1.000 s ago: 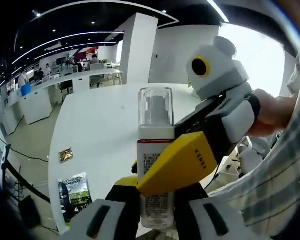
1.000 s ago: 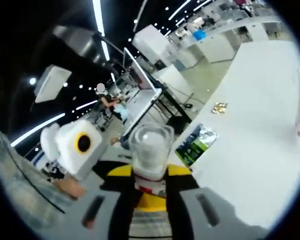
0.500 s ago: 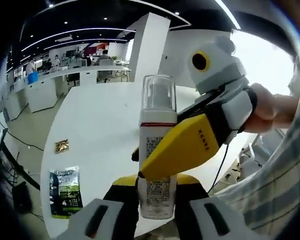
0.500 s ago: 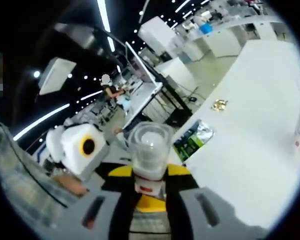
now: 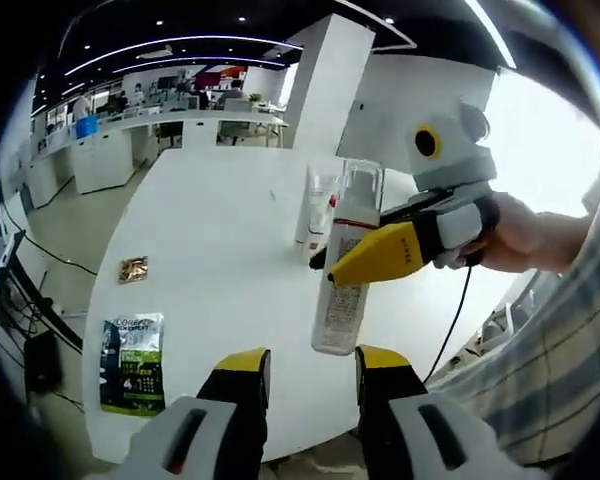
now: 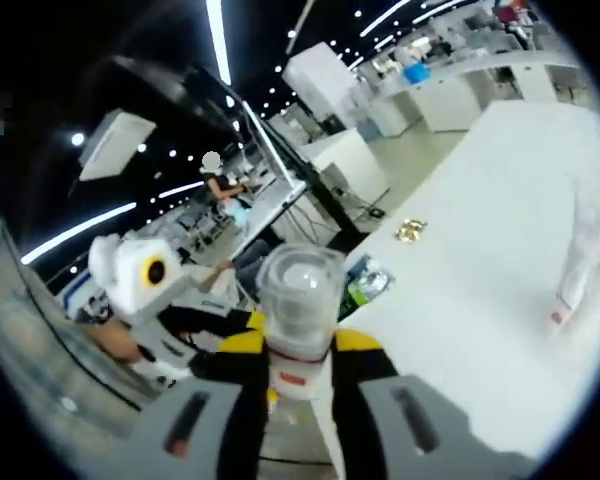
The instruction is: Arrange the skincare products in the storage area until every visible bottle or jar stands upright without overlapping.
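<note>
yellow-tipped and now standing apart with nothing between them, the left gripper has let go of the pump bottle, which the right gripper alone clamps above the white table, free to set upright.

Bottle: white body, clear cap, red band under the cap. Table: plain white. Sachet: dark green with white print. Wrapper: gold. Left hand-held gripper: yellow-tipped, grey-bodied. Sleeve: pale plaid.
</note>
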`<state>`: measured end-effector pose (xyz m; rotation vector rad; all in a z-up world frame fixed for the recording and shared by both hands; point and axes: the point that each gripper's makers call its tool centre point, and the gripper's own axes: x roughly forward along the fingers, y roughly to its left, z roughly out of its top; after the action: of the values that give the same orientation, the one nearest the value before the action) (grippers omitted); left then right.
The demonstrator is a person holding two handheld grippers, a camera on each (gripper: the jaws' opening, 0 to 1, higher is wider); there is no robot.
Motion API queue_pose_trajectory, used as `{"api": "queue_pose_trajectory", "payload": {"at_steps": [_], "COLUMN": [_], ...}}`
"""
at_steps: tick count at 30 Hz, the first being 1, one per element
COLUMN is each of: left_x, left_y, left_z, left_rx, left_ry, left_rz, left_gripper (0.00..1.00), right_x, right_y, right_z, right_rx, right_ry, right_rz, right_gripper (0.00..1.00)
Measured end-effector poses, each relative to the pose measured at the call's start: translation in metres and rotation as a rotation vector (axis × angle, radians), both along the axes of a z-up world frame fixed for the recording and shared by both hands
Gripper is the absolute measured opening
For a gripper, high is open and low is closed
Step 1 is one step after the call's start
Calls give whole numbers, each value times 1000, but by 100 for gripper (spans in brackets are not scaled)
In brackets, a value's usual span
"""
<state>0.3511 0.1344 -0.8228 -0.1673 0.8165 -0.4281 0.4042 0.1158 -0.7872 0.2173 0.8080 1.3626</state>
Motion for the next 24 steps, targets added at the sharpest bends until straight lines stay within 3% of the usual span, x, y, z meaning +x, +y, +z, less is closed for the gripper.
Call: {"api": "queue_pose_trajectory", "payload": {"at_steps": [6,10,17,24], "left_x": [-10,-12,-9,-10], "left_y": [-3,-5,1,6], "left_z": [-10,-13,-13,-13], "left_rx": [-19,-29,-12,-21], "left_ry": [54,70,76,76], "left_rz": [0,-8,-19,-14], "left_gripper": [34,34,34,34], "right_x": [16,28,53,70], "right_y": [-28,-42,-58,-75], "right_z": [-20,-32,-40,-56], "right_rx": [-13,-41,-58,-144], "right_ry": [-48,-139,-278,-341], "right_rz": [-80,-112,-163,-231], "right_gripper": [21,21,21,21]}}
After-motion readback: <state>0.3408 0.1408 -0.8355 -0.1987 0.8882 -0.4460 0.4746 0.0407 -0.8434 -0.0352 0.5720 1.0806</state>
